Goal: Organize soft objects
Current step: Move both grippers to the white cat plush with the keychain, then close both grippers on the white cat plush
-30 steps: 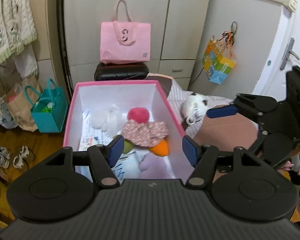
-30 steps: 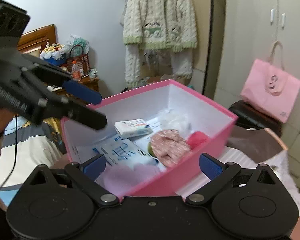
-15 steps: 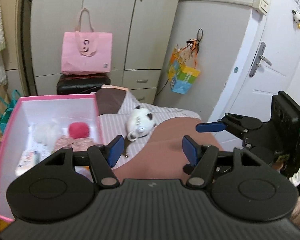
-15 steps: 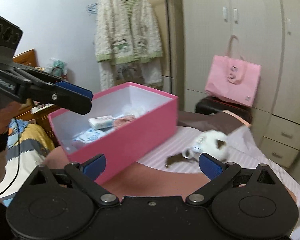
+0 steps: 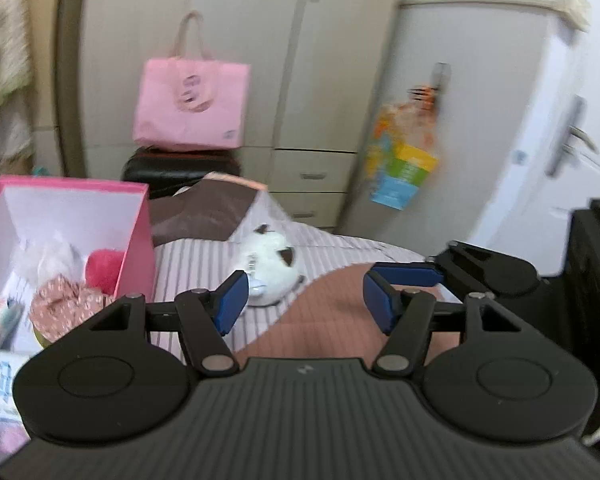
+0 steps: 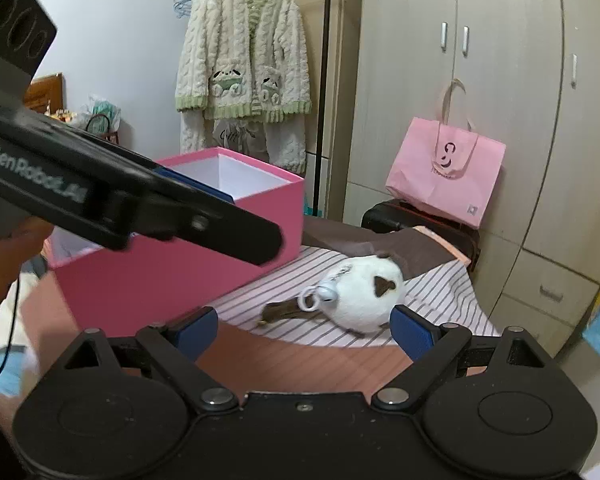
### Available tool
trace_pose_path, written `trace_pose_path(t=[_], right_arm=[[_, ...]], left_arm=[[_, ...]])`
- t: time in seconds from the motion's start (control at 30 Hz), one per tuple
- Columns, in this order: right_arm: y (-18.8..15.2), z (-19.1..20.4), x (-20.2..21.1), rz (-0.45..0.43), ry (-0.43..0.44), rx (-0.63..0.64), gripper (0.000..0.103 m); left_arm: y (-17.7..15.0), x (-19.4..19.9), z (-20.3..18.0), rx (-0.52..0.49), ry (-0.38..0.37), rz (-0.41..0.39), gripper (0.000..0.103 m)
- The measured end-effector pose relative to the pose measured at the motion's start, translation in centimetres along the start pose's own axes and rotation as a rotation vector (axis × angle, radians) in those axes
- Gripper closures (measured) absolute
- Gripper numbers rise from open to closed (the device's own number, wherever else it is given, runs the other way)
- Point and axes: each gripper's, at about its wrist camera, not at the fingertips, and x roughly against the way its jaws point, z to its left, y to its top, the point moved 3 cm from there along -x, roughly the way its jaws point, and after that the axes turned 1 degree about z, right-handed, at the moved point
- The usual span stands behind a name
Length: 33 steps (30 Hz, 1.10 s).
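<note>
Black casing of the left gripper (image 6: 256,240) carries white lettering, "GenRobot.AI", legible in the right wrist view. Pink tote bag (image 6: 446,170) has a dark curly logo w/ tiny text under it, too small to read; same for a small mark at its lower corner. Packets inside the pink box (image 5: 136,240) show blue print, blurred, can't read.

Landmark = pink box, sitting on the bed cover (image 6: 440,300). White plush toy (image 6: 364,296), round w/ brown patches, lies on the striped part of the cover just beside the box's right side, not touching it. Long axis runs roughly across the right wrist view: keyring & white clip (image 6: 320,294) at the end nearer the box, rounded body at the end away from it. A brown strip lies on the cover next to the clip end.

Inside the box: red pom-pom (image 5: 104,266) against the right wall, floral cloth item (image 5: 66,306) in front of it, white fluffy thing (image 5: 48,260) toward the back.

Left gripper (image 5: 300,300): jaws about half apart & closing, nothing btw them; the plush sits beyond the left pad, no contact. Right gripper (image 6: 304,330): jaws wide & closing, nothing btw them; plush lies ahead, nearer the right pad, not touched. Both are right of the box, over the cover.
</note>
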Motion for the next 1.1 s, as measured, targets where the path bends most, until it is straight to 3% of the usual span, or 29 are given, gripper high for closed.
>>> trace_pose_path(t=[0.23, 0.33, 0.63, 0.67, 0.7, 0.9, 1.1], right_arm=[[-1.1, -3.8, -5.0, -0.009, 0.044, -0.012, 0.009], [-1.3, -5.0, -7.1, -0.001, 0.083, -0.033, 0.008], [-1.7, -6.2, -12.6, 0.079, 0.180, -0.036, 0.008], [-1.8, -6.1, -13.0, 0.093, 0.183, -0.036, 0.009], [-1.9, -5.9, -13.4, 0.110, 0.187, -0.033, 0.016], [-2.2, -6.2, -12.9, 0.105, 0.149, -0.084, 0.039], [-2.5, -6.3, -11.9, 0.089, 0.127, -0.120, 0.041]], left_arm=[[0.1, -6.8, 1.2, 0.096, 0.093, 0.047, 0.043], [0.3, -9.0, 1.7, 0.151, 0.076, 0.065, 0.043], [0.1, -12.6, 3.1, 0.213, 0.151, 0.102, 0.046], [0.1, -12.7, 3.2, 0.217, 0.150, 0.103, 0.049], [0.1, -12.7, 3.2, 0.217, 0.155, 0.101, 0.059], [0.0, -12.6, 2.8, 0.170, 0.172, 0.102, 0.060], [-0.1, -11.9, 1.9, 0.137, 0.141, 0.114, 0.061]])
